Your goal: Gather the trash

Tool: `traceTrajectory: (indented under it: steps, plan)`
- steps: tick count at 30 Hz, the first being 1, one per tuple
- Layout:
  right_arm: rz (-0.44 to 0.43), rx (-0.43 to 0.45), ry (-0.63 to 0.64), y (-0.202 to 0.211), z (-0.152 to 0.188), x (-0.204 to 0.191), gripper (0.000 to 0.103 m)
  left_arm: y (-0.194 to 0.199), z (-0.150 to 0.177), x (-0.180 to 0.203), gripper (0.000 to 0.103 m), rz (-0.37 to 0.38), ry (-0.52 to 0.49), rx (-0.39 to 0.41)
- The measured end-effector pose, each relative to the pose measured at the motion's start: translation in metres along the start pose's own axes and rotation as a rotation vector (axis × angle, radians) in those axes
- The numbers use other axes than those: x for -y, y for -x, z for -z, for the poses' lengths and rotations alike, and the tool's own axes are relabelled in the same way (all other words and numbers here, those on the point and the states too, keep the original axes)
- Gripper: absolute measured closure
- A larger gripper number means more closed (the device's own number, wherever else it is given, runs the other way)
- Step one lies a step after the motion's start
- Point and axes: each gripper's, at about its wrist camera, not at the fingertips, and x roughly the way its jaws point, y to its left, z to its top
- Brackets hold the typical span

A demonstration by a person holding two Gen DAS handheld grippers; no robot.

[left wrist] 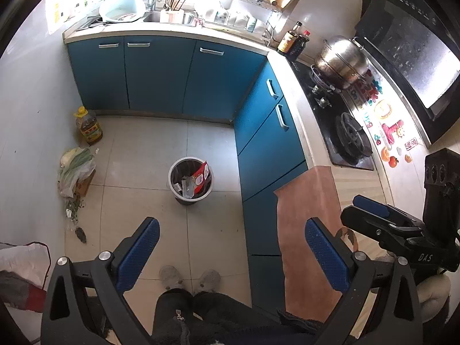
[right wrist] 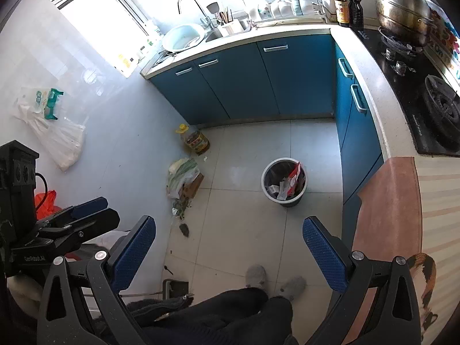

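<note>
Nearest the left gripper [left wrist: 232, 254], its two blue-padded fingers [left wrist: 140, 254] stand spread wide with nothing between them, above the person's grey slippers [left wrist: 172, 276]. The right gripper [right wrist: 228, 251] is likewise spread wide and grips nothing; its blue-padded fingers [right wrist: 323, 254] touch no object. Beyond both pairs of fingertips, on the pale tiled floor [left wrist: 138, 155], stands the round grey waste bin lined with a black bag [left wrist: 190, 179], holding a red wrapper [left wrist: 201, 176] and clear plastic scraps. Left of the fingers, against the wall, lies a plastic bag of green vegetables [right wrist: 182, 176] with loose leaf scraps [right wrist: 181, 208] just before it. Farther off stands a yellow-capped oil bottle [right wrist: 195, 141], then blue cabinet doors [left wrist: 155, 74].
</note>
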Motion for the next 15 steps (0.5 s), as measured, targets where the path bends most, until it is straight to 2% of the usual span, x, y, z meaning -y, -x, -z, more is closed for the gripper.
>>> traceTrajectory:
  steps: [15]
  plan:
    - [-0.002, -0.006, -0.008, -0.0009, -0.0027, 0.0022, 0.0, -0.0004, -0.0014, -0.0005, 0.0, 0.007, -0.008, -0.001]
